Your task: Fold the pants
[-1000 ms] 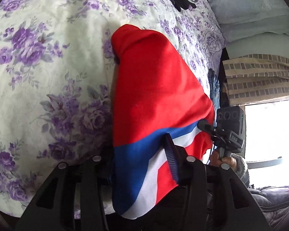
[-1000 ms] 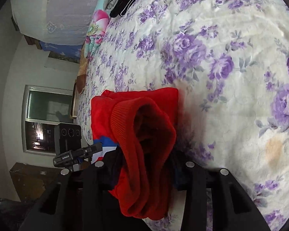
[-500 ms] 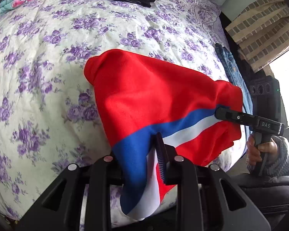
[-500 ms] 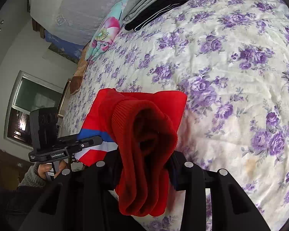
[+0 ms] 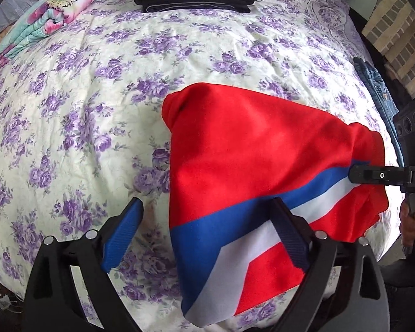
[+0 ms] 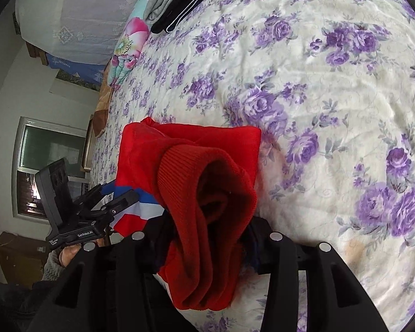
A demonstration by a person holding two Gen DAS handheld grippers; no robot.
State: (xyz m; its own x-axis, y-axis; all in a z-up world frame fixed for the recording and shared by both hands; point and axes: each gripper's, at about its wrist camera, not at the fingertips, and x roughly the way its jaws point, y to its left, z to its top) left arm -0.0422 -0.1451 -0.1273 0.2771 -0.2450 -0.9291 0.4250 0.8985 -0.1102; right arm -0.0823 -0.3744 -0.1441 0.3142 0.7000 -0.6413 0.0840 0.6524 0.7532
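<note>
Pants (image 5: 243, 149) hem cut off below, left claw (image 5: 207, 221) opening, right claw (image 6: 202, 238) pads buried, clamping waistband.

Two close wrist views down over the bedspread (image 5: 102, 88), from opposite ends (shared: red pants (image 5: 249, 149)).

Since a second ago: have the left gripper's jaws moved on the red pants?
Yes. The left gripper was clamped on the red pants; now its jaws are opening, pads clear of the cloth lying on the floral bedspread.
</note>
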